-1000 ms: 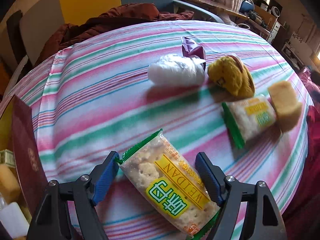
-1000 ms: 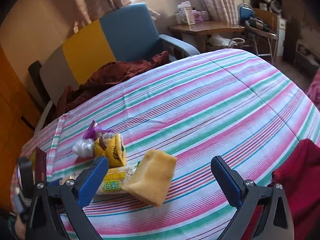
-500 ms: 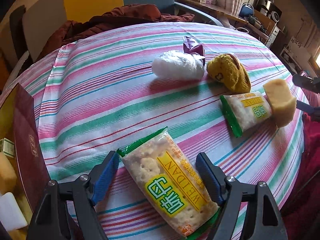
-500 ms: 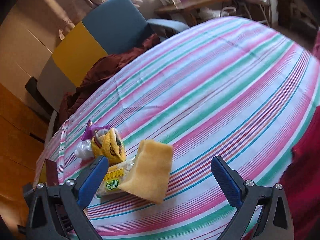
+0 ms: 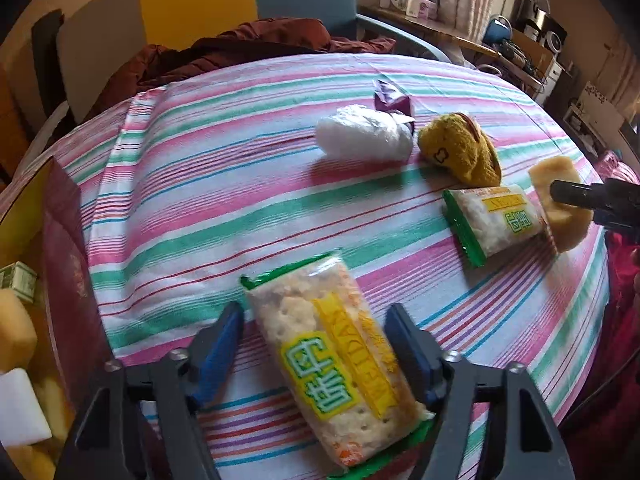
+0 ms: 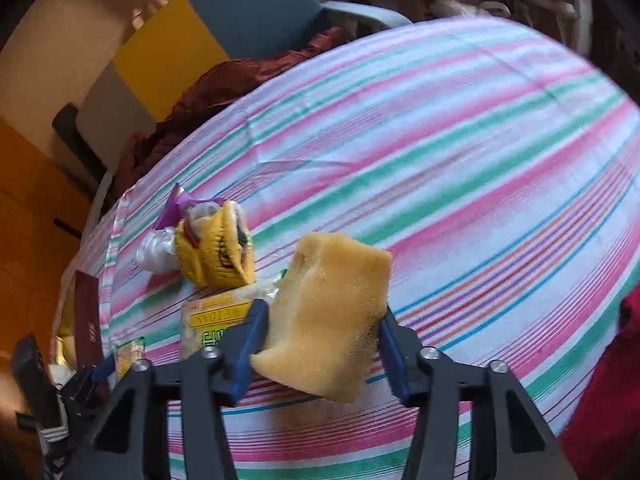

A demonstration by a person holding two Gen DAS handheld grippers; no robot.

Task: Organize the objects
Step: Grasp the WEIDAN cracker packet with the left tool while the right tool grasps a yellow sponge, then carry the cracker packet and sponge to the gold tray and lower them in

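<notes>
A clear cracker packet [image 5: 332, 360] with green ends and a yellow label lies on the striped tablecloth [image 5: 224, 200]. My left gripper [image 5: 316, 340] straddles it, its jaws closing, with a thin gap still showing beside the left pad. A yellow sponge block [image 6: 328, 316] sits between the blue pads of my right gripper [image 6: 322, 328], which is also closing; both pads touch its sides. In the left wrist view that sponge [image 5: 560, 216] shows at the far right under the dark right gripper [image 5: 592, 200].
A second cracker packet [image 5: 496, 220], a yellow plush toy [image 5: 460, 152], a white plastic bundle [image 5: 364, 138] and a purple wrapper [image 5: 390, 98] lie toward the right. A dark red box [image 5: 68, 260] with sponges stands at the left edge. A chair with brown cloth [image 5: 248, 48] is behind.
The right gripper sank onto the sponge and its wide jaws came in against its sides. The left jaws narrowed around the near cracker packet, which stayed in place.
</notes>
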